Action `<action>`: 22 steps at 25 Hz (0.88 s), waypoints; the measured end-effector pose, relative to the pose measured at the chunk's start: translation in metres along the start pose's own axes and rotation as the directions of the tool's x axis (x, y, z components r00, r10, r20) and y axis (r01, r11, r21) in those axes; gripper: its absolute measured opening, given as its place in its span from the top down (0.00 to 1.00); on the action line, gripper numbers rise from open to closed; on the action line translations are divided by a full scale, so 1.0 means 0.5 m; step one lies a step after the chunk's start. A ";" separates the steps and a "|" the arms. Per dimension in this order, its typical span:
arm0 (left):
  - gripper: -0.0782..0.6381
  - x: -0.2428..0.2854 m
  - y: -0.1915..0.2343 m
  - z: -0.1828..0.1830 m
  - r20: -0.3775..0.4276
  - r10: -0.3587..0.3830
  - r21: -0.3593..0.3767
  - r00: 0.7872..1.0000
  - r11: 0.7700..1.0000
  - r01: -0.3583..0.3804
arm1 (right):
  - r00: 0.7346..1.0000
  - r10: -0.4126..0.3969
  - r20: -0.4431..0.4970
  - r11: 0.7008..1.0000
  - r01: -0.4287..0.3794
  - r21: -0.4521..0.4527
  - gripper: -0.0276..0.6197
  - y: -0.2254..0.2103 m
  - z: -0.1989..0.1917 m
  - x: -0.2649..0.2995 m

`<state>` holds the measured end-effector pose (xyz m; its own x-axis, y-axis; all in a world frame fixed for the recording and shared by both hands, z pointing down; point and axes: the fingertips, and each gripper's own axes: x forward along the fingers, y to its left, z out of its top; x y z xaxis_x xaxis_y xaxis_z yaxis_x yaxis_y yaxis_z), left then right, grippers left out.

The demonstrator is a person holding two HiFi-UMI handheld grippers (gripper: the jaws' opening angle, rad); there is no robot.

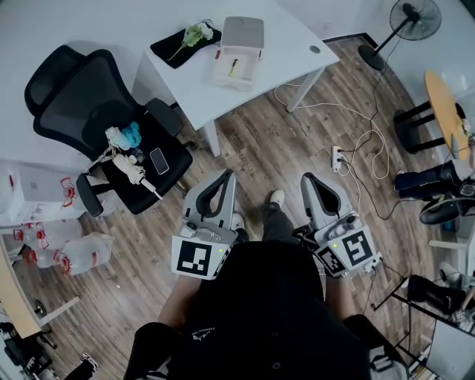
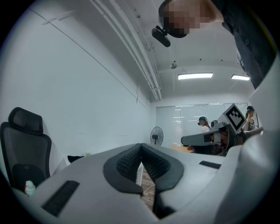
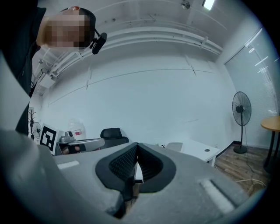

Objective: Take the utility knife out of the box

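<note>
- Left gripper (image 1: pixel 229 176): held level in front of the person, above the wood floor (image 1: pixel 252 148). Its own view shows the jaws together with the ribbed pads meeting at the tips and nothing between them.
- Right gripper (image 1: pixel 305 179): level beside the left one, the two well apart. Its jaws are also together and empty, pads touching at the tips.
- Both grippers point toward the table (image 1: pixel 289 44) and neither touches anything.
- Shoe (image 1: pixel 276 197): a light one shows on the floor between the two grippers.
- Chair (image 1: pixel 89 104): black, left of the grippers and just beside the table's near corner. A phone (image 1: pixel 159 160) and some small items, one of them blue, lie on its seat.
- Power strip (image 1: pixel 338 158): on the floor to the right, with pale cables looping away from it.
- The table is white and stands well beyond the jaw tips.
- Box (image 1: pixel 226 78): pale, on the table, its lid standing open at the far side.
- Knife (image 1: pixel 232 67): a small yellowish thing lying inside the open box; too small to make out more.
- Mat (image 1: pixel 167 48): black, on the table left of the box, with a flower lying on it.
- Fan (image 1: pixel 414 18): standing at the far right.
</note>
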<state>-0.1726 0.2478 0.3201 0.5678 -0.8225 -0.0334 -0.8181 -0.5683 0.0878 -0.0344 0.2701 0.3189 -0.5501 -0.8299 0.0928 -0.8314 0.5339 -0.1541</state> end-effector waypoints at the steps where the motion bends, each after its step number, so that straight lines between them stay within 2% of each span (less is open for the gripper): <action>1: 0.88 -0.002 0.006 -0.004 -0.007 0.008 0.001 1.000 1.000 -0.008 | 1.000 0.010 -0.004 1.000 -0.010 -0.001 0.95 0.000 -0.001 0.010; 6: 0.88 0.008 0.050 0.001 -0.001 0.079 -0.025 0.997 0.997 -0.079 | 0.997 0.072 -0.020 0.997 -0.072 -0.004 0.95 -0.009 -0.001 0.073; 11: 0.88 0.049 0.090 0.001 0.002 0.140 0.013 0.990 0.990 -0.140 | 0.992 0.124 -0.018 0.992 -0.124 -0.003 0.95 -0.051 0.008 0.136; 22: 0.88 0.262 0.125 -0.004 -0.031 0.192 0.018 0.981 0.981 -0.192 | 0.986 0.167 -0.009 0.986 -0.167 0.025 0.95 -0.247 0.052 0.262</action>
<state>-0.1491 0.1044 0.3232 0.4025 -0.9153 0.0149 -0.9133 -0.4004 0.0749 -0.0019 0.0914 0.3247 -0.6820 -0.7275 0.0743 -0.7257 0.6607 -0.1920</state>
